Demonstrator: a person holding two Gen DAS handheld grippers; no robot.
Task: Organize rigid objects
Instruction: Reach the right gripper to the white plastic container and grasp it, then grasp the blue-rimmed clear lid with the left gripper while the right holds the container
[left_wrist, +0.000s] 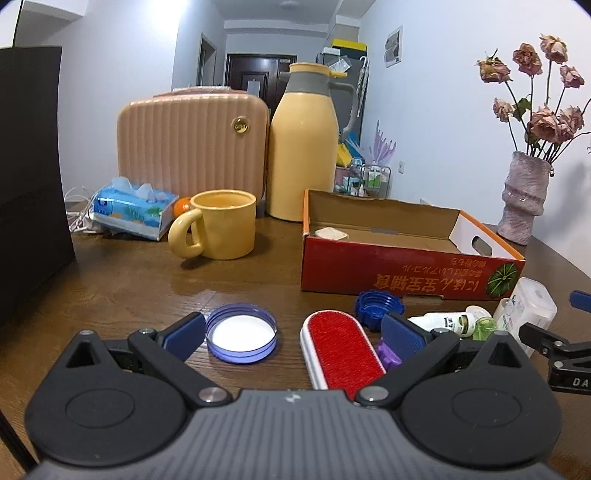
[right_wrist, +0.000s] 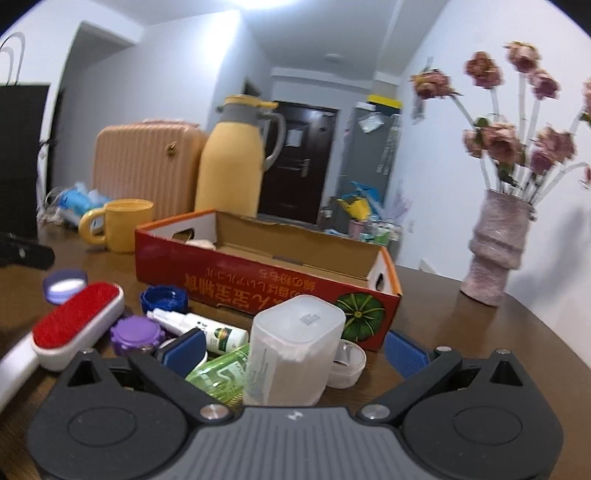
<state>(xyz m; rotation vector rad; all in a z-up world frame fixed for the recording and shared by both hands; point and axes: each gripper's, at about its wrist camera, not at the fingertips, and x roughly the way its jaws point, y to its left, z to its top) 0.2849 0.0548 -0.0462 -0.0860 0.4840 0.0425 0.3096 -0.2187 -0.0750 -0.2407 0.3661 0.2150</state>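
Lint brush (left_wrist: 341, 349) between the spread left claw (left_wrist: 293, 332) fingers.

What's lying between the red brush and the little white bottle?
A purple ridged cap lies between the red brush and the white bottle, with a blue cap just behind; the right wrist view shows it best.

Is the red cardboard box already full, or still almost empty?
Almost empty. The red cardboard box is open on top, and inside only one pale small item shows near its left end.
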